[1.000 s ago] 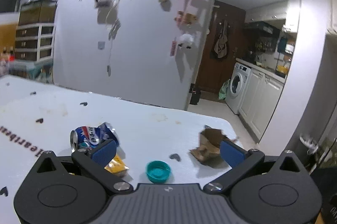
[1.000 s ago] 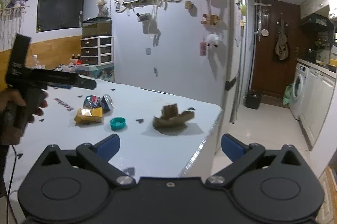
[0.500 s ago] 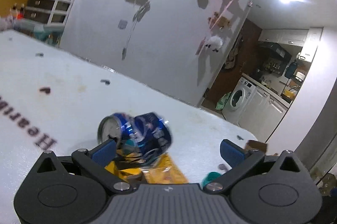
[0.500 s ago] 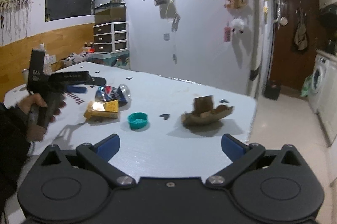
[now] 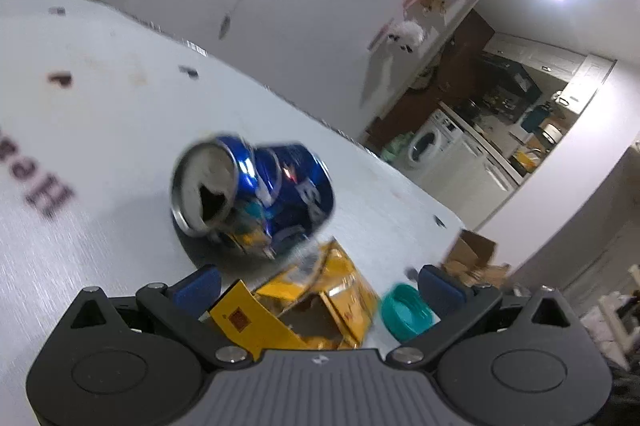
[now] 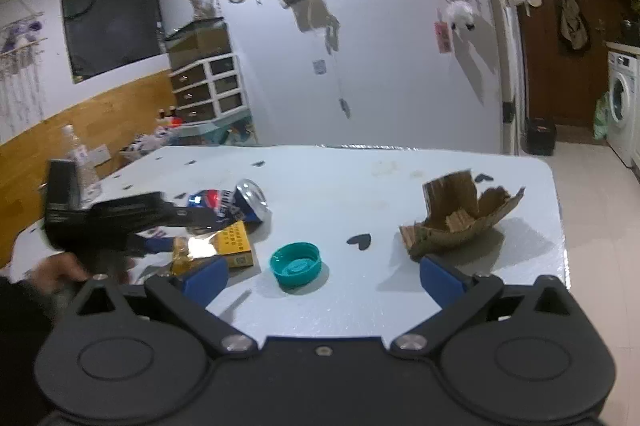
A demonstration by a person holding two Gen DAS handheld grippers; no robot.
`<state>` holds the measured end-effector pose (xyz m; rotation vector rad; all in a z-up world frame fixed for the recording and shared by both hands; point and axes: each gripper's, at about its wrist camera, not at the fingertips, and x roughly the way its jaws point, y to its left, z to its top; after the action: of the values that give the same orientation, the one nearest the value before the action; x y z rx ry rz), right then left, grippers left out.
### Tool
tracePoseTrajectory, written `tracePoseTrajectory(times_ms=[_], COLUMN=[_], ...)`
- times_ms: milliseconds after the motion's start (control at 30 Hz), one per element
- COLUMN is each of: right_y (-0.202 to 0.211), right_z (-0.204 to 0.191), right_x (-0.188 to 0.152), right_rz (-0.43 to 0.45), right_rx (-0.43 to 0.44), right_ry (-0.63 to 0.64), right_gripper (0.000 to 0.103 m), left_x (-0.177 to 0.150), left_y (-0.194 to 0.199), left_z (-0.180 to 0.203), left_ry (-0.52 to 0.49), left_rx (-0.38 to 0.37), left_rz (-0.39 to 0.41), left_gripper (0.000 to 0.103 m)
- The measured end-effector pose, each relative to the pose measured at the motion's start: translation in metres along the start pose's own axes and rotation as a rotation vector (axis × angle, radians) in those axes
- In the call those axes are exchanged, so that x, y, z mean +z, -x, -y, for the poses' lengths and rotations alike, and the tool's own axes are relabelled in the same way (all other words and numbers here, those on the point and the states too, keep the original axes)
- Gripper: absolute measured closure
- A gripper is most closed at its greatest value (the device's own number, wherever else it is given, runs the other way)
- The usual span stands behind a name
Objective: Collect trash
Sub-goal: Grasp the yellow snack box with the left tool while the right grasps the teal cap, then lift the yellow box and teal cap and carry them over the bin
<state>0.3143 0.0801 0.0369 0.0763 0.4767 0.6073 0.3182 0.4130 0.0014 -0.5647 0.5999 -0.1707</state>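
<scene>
A crushed blue can lies on the white table, with a torn yellow box beside it. My left gripper is open, low over the yellow box, which sits between its fingers; the can lies just ahead. A teal cap and torn brown cardboard lie to the right. In the right wrist view I see the can, yellow box, cap and cardboard. My right gripper is open and empty, just in front of the cap. The left gripper reaches in from the left.
The table's right edge drops to a tiled floor. A wall with hanging decorations stands behind the table. Drawers and clutter with a bottle sit at the far left. A washing machine stands at the right.
My left gripper has moved left and down, closing in on the can and yellow box. My right gripper has moved forward and closer to the cap and cardboard. Both stay open.
</scene>
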Motion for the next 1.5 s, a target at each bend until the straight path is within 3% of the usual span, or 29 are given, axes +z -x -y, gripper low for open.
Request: tracePoseTrajectory(times_ms=[200,333,467,600,833,1200,1300,1500], right_y=[-0.034,-0.058,-0.082,-0.095,-0.116,-0.088,-0.079,-0.065], right_z=[-0.013,-0.019,-0.022,-0.030,-0.047,-0.048,-0.047,-0.049], right_x=[-0.009,-0.009,-0.005,-0.002,-0.001,-0.015,-0.019,-0.026], right_rz=[-0.026,-0.059,-0.109,-0.111,-0.185,-0.188,-0.187,-0.184], right_rx=[-0.101,-0.094,-0.076,-0.052,-0.036,-0.003,-0.011,-0.036], right_ry=[0.122,0.188,0.190,0.201,0.270,0.269,0.262,0.248], right_gripper=[0.002,0.008,0.023,0.025,0.053,0.054,0.054,0.054], left_x=[-0.016,-0.024,-0.029,-0.031,-0.029,-0.045,-0.046,-0.050], left_y=[0.000,-0.004,-0.004,-0.005,-0.005,-0.022,-0.023,-0.027], left_z=[0.020,0.036,0.044,0.045,0.046,0.068,0.070,0.079], left_ry=[-0.052,-0.135,-0.194,-0.213,-0.244,-0.405,-0.417,-0.464], left_rx=[-0.034,0.004,0.053,0.096,0.143,0.197,0.210,0.304], left_rz=[-0.057,-0.066,-0.064,-0.045,0.001,-0.015,-0.012,-0.006], left_gripper=[0.000,0.002,0.008,0.011,0.015,0.019,0.026,0.041])
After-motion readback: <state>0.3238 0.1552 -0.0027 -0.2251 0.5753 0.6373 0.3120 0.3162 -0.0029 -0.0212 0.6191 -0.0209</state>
